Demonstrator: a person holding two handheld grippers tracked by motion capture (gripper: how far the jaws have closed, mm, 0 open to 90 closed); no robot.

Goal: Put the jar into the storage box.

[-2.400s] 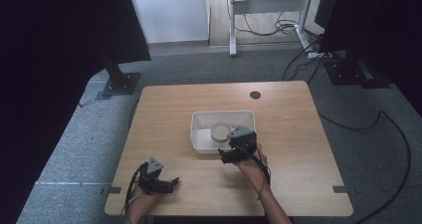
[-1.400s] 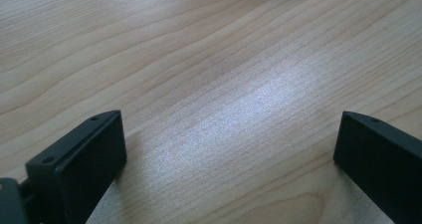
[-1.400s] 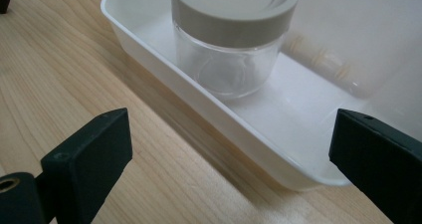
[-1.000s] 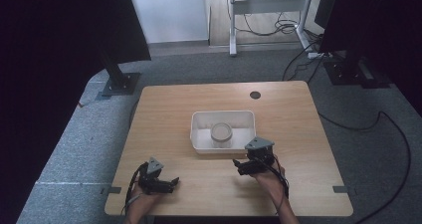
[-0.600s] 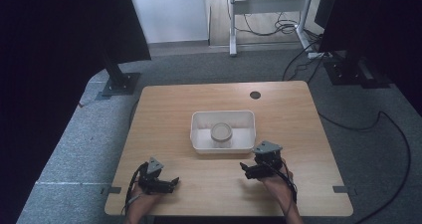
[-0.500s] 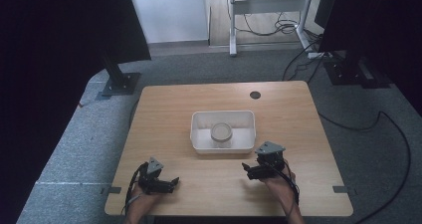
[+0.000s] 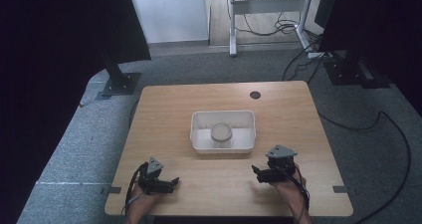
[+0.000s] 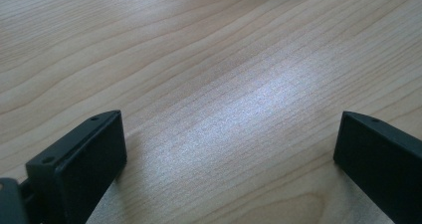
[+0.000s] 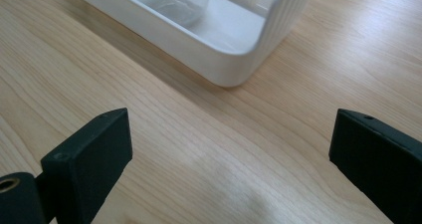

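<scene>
The jar [image 7: 221,133], maybe glass, sits in the white tub [image 7: 198,140]; my right hand-held gripper [image 7: 258,172] and left hand-held gripper [image 7: 171,183] rest wide apart near it, job done.

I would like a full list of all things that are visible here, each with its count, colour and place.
table: one, light wood, middle of the high view
tray: one, white, centre of the table
jar: one, clear with a pale top, inside the tray
hole: one, dark, round, far right part of the table top
floor cables: several, black, on the grey floor at the right
stand base: one, black, on the floor beyond the table's left far corner
left gripper: one, black, near left edge of the table, fingers apart, nothing between them
right gripper: one, black, near right edge, fingers apart, nothing between them, pointing towards the tray
</scene>
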